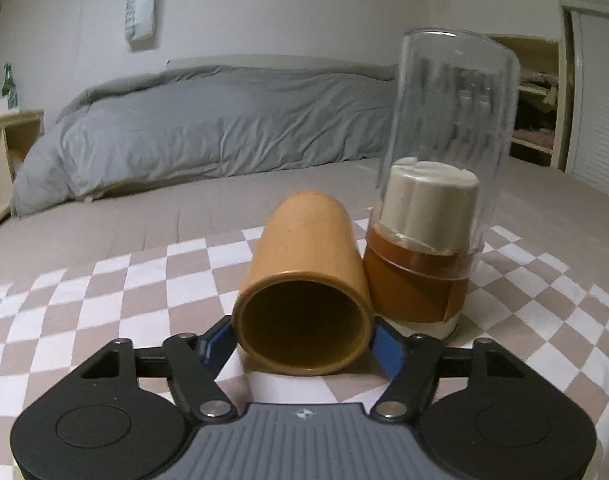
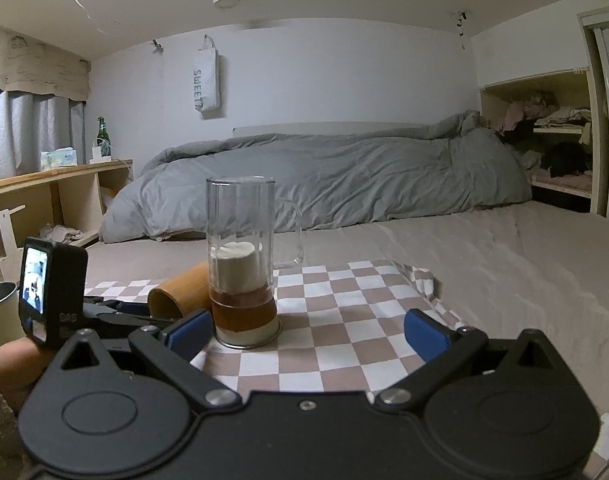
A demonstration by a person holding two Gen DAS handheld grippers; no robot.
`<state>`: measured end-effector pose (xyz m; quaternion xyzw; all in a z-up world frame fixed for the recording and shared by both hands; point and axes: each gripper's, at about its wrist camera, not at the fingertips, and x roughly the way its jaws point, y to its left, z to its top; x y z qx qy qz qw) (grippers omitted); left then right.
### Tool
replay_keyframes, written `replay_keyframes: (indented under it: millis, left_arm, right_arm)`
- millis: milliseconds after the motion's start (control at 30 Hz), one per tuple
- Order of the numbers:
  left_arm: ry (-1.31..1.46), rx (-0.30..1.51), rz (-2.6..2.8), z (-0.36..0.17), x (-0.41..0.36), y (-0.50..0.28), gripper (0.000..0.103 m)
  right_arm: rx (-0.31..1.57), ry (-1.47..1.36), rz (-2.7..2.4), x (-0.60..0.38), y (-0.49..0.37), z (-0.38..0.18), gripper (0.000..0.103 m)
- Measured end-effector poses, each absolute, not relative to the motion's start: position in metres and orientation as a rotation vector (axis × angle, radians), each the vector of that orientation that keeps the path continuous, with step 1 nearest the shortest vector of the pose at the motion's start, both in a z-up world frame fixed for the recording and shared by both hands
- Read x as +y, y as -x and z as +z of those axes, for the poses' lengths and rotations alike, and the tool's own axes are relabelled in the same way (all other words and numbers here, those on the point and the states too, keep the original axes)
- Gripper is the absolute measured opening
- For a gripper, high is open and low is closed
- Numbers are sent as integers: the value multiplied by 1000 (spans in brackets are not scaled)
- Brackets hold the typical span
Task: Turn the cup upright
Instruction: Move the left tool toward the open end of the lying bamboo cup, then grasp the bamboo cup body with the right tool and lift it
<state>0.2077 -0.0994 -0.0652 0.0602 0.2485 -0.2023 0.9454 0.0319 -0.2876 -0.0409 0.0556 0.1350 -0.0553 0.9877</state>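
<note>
An orange-brown cup (image 1: 304, 280) lies on its side on the checkered cloth (image 1: 104, 300), its open mouth facing the left wrist camera. My left gripper (image 1: 302, 344) has its blue pads (image 1: 386, 350) on either side of the cup's rim, closed on it. The cup also shows in the right wrist view (image 2: 180, 294), left of a bottle. My right gripper (image 2: 304, 330) is open and empty, low over the cloth (image 2: 344, 320), to the right of the bottle.
A bottle with a white cap under an upturned clear glass mug (image 1: 436, 208) stands right beside the cup; it shows in the right wrist view too (image 2: 242, 264). A grey duvet (image 2: 324, 184) lies behind. A metal cup (image 2: 0, 312) stands at far left.
</note>
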Motion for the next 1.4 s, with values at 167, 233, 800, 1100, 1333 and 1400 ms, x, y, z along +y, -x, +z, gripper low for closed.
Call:
replay_keyframes:
  millis: [167,233,800,1100,1333,1400]
  left_arm:
    - [-106,501,-409,-66,-94,-202,71]
    - [-134,487,-402,-68,-94,-193,71]
    - [-213,461,-474,-70,-42,-75,72]
    - [-184,432,-473,-71,-36,-69,73]
    - [-205,423,-483,-73,-31,-65,80]
    - [-210,431,-485,-73,-29,-66,80]
  right_arm:
    - [274,-120,-109,-289,-34,-44,103]
    - [275,-122,-107,-288,-34,-44,103]
    - [293,-165,-80,-284,-37,-46,103]
    - [382,-183,91,-256,-95,-36,103]
    - [470,-163,213,-213,-166,-32,81]
    - [494,-157,241,-206,-178,-36,76]
